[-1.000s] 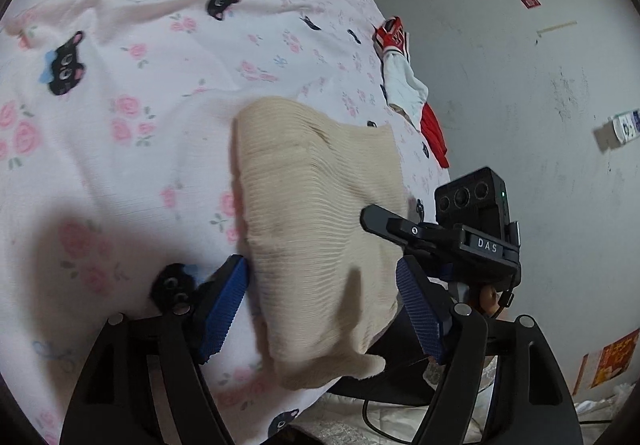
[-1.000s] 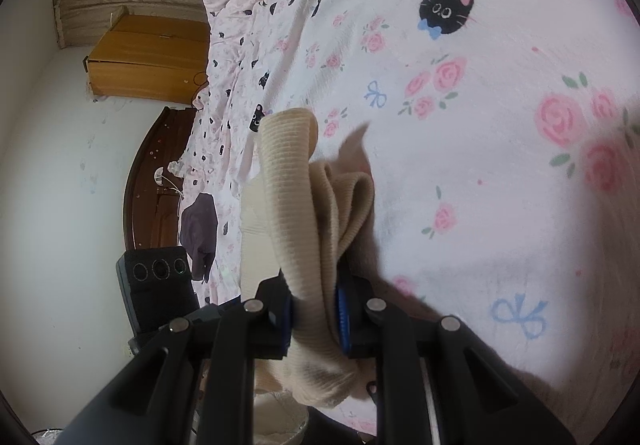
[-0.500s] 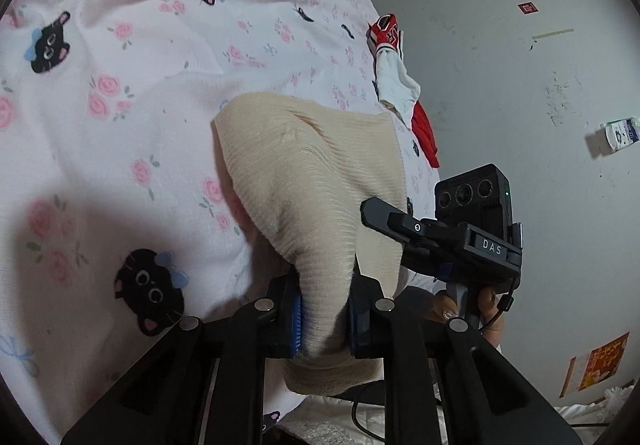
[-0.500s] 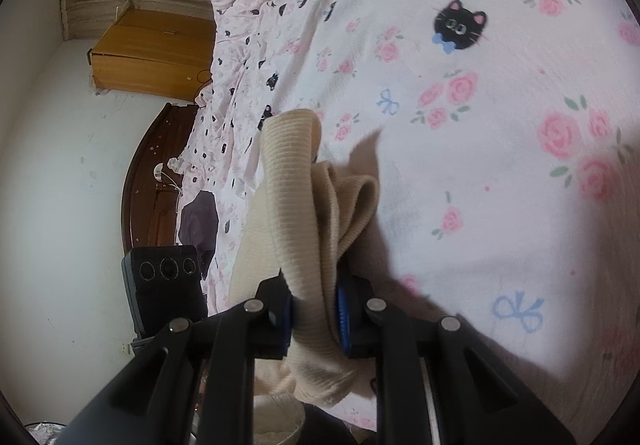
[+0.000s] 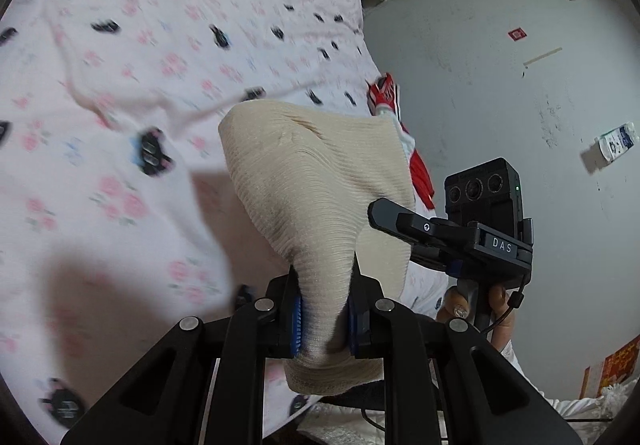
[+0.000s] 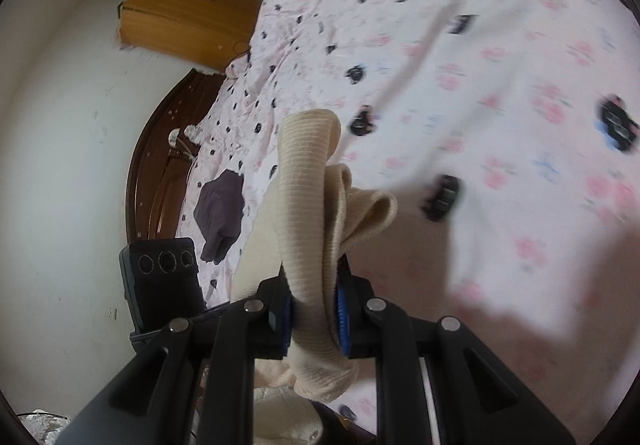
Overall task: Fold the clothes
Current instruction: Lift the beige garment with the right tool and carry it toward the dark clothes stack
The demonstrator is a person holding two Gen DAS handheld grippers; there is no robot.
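A cream ribbed knit garment (image 5: 316,181) is held up over the pink bedsheet (image 5: 120,45) printed with roses and black cats. My left gripper (image 5: 323,319) is shut on one bunched edge of it, the blue pads pressing the cloth. My right gripper (image 6: 314,315) is shut on another edge of the same cream garment (image 6: 308,185), which drapes over the jaws and hangs below them. The right gripper also shows in the left wrist view as a black body (image 5: 476,233) to the right of the cloth, held by a hand (image 5: 496,297).
A red and white garment (image 5: 394,113) lies at the bed's right edge near the grey wall. A dark purple garment (image 6: 220,209) lies by the brown wooden headboard (image 6: 160,165), with an orange-brown cabinet (image 6: 188,17) behind. The left gripper's camera block (image 6: 162,285) shows lower left.
The left gripper closed on the cream garment's edge. Both grippers then rose and moved over the bed, lifting the cloth off the sheet; the background is blurred now.
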